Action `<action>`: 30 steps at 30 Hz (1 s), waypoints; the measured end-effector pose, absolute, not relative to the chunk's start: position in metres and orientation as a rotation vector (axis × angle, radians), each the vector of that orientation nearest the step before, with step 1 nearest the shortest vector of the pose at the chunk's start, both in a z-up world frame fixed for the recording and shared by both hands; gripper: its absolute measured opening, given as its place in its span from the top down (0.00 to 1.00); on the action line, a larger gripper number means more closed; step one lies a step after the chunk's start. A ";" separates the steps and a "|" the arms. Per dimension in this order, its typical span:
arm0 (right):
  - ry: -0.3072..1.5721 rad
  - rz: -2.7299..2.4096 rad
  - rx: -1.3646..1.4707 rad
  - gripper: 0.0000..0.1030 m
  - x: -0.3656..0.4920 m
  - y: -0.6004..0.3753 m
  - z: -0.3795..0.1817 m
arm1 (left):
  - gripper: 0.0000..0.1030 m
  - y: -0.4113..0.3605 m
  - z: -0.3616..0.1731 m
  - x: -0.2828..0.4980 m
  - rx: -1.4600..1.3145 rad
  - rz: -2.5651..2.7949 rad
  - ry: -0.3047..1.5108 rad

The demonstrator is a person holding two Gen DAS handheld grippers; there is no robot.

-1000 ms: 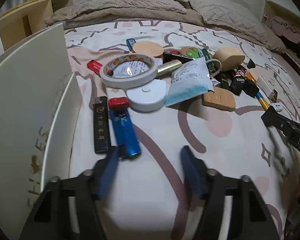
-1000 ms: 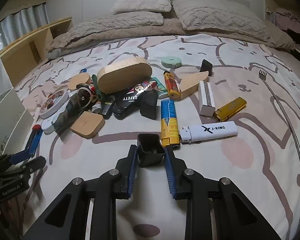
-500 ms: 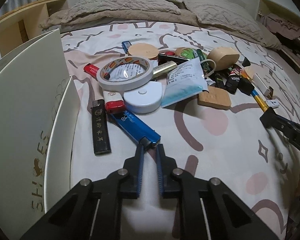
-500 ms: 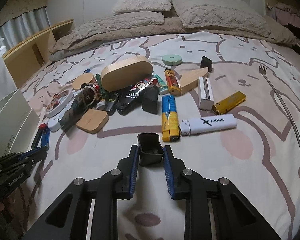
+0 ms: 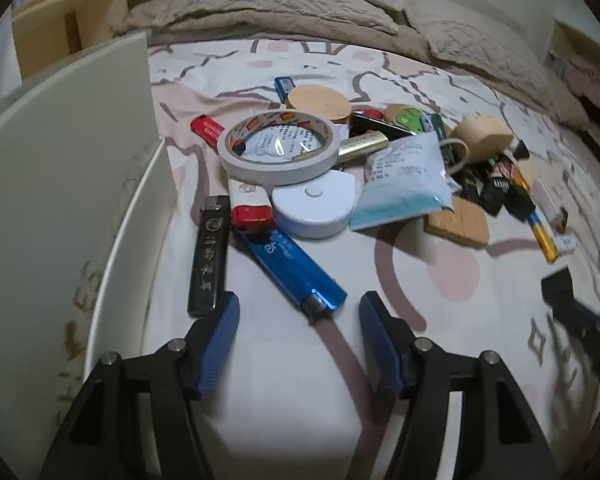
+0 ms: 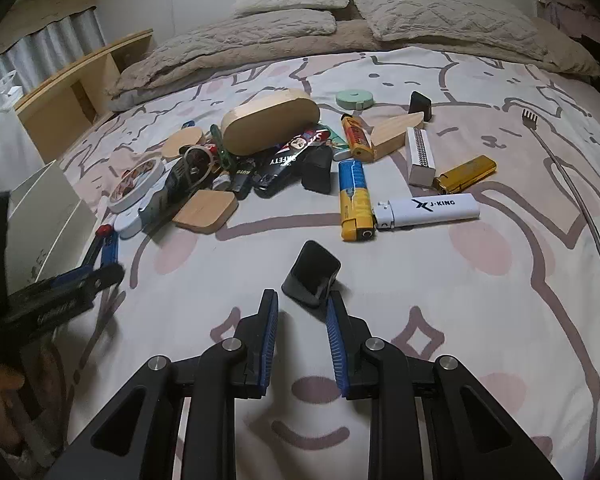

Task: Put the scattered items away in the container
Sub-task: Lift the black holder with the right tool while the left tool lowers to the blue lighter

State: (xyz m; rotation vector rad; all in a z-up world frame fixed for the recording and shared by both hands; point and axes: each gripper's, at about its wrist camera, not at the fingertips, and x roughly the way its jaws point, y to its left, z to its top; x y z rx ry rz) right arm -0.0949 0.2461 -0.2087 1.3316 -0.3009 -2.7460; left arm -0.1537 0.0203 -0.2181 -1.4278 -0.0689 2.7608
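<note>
At the bed's near edge, the left gripper has just been opening, jaws spread around the blue lighter's untouched end; white container at left edge, cut off; only the right view clearly shows the right gripper pinching a tilted black box

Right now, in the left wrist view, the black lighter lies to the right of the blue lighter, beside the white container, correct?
Not quite. The left wrist view shows the black lighter lying to the left of the blue lighter, not the right. It is beside the white container, as you said.
</note>
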 end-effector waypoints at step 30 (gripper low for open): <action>-0.321 -2.762 1.287 0.27 -0.109 0.259 -0.207 | 0.69 0.040 -0.213 -0.127 -1.330 2.664 0.032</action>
